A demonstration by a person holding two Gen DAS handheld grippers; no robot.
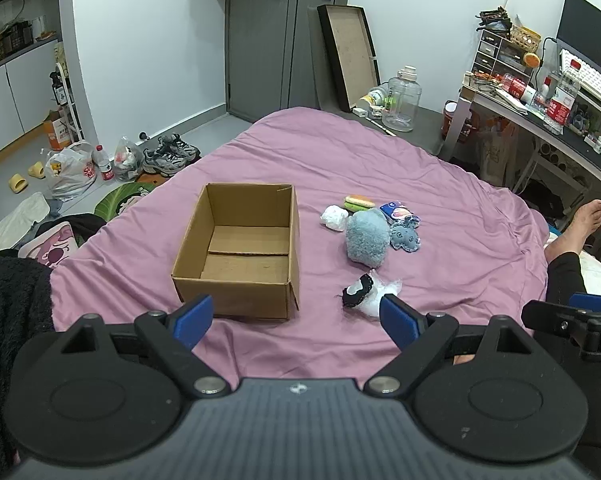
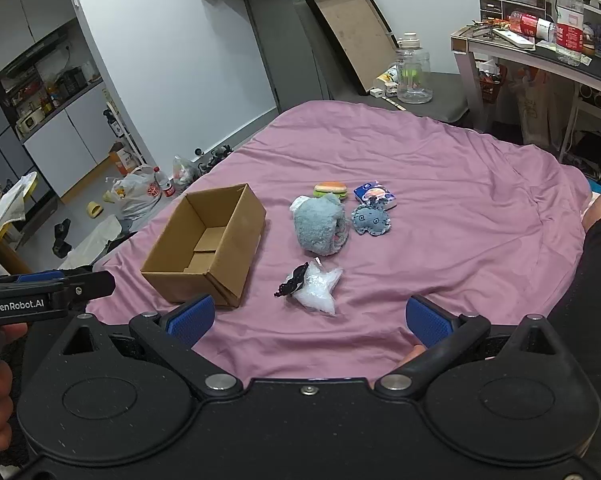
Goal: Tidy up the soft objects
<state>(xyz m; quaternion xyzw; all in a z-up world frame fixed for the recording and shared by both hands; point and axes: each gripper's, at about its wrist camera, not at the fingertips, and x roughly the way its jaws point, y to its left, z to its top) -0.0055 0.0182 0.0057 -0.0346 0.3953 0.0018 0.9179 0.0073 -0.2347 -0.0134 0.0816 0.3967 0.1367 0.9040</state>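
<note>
1. Left tool: blue pads spread wide apart, nothing between them, held over the near edge of the bed.
2. Right tool: pads also wide apart, nothing held, over the same near edge, just right of the left tool.
3. Cardboard box: open top, sits left of centre on the purple bed cover, nothing visible inside.
4. Soft objects lie in a cluster right of the box, apart from it:
   - fluffy blue plush in the middle, the biggest item
   - white crumpled ball touching its far-left side
   - burger-shaped toy behind it, toward the far edge
   - small blue printed packet right of the burger toy
   - blue-grey octopus plush just right of the fluffy plush
   - clear plastic bag with a black lace piece nearest the tools, on its own
5. All objects rest on the bed, none in the box.
</note>
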